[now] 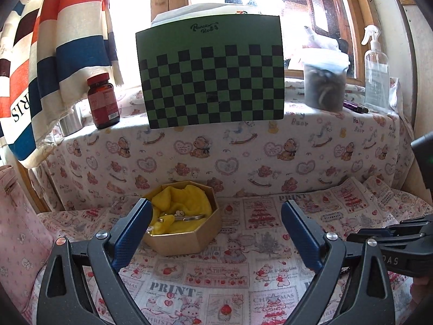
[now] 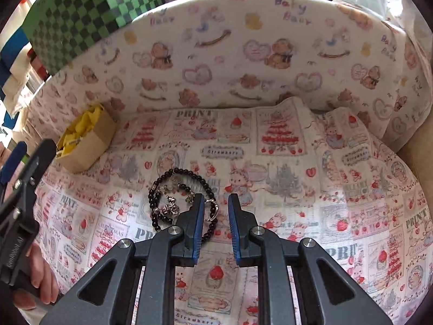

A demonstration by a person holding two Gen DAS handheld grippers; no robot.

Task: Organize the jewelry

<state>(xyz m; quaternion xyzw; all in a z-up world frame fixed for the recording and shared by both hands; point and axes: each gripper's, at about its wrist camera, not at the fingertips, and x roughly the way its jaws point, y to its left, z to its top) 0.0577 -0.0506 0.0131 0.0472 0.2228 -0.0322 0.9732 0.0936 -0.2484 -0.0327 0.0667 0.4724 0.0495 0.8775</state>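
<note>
A gold octagonal box (image 1: 186, 243) lined with yellow cloth (image 1: 181, 200) sits on the printed tablecloth, with a silver bangle (image 1: 189, 218) inside. My left gripper (image 1: 216, 204) stands wide open just in front of the box, its left finger overlapping the box's near left side. In the right wrist view a black beaded bracelet (image 2: 170, 208) with silver charms lies on the cloth. My right gripper (image 2: 216, 197) hovers over its right side, jaws slightly apart. A strand of beads runs between them beside the left pad, and the pads do not press on it. The box (image 2: 84, 149) stands far left.
A green checkered board (image 1: 211, 75) leans on the raised ledge behind. A red bottle (image 1: 104, 101), a plastic tub (image 1: 324, 81) and a spray bottle (image 1: 376, 75) stand along that ledge. A striped cloth (image 1: 40, 54) hangs at left. A hand (image 2: 40, 279) grips the left tool.
</note>
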